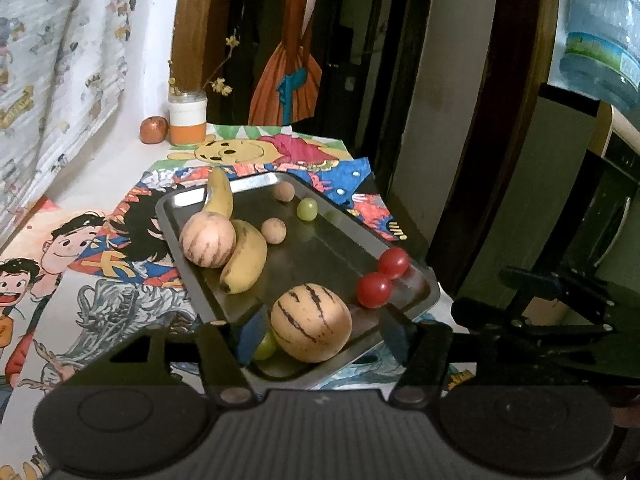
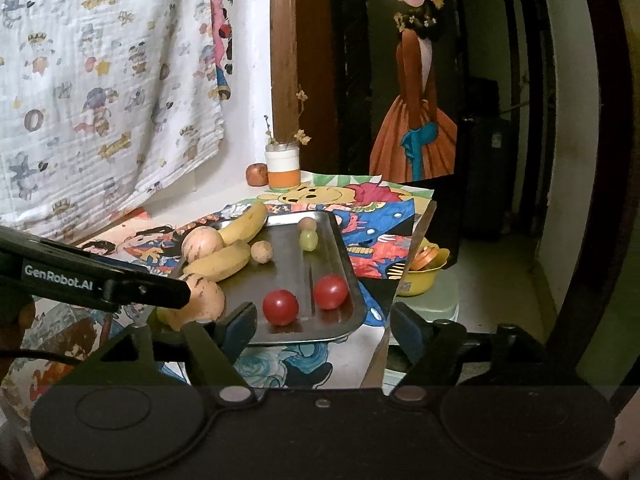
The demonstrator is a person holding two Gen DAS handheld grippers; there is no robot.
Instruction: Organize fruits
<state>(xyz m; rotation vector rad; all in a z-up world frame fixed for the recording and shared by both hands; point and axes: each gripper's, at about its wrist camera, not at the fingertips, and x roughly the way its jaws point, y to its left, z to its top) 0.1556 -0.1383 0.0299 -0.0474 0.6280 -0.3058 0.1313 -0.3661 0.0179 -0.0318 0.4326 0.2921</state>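
A steel tray (image 1: pixel 320 372) lies on a cartoon-print cloth. In it are two striped melons (image 1: pixel 311 322) (image 1: pixel 207 240), two bananas (image 1: pixel 244 258), two red tomatoes (image 1: pixel 374 289), two brown round fruits (image 1: pixel 273 231) and green grapes (image 1: pixel 307 209). My left gripper (image 1: pixel 316 332) is open with its fingers on either side of the near striped melon (image 2: pixel 206 300); a grape (image 1: pixel 266 347) lies beside it. My right gripper (image 2: pixel 324 326) is open and empty at the tray's (image 2: pixel 304 338) near right corner, just in front of the tomatoes (image 2: pixel 281 307) (image 2: pixel 330 291).
An orange-and-white jar (image 1: pixel 187 120) with dried twigs and a reddish fruit (image 1: pixel 153 130) stand at the back by the wall. A yellow bowl (image 2: pixel 424 276) sits below the table's right edge. A water jug (image 1: pixel 604 36) is at the far right.
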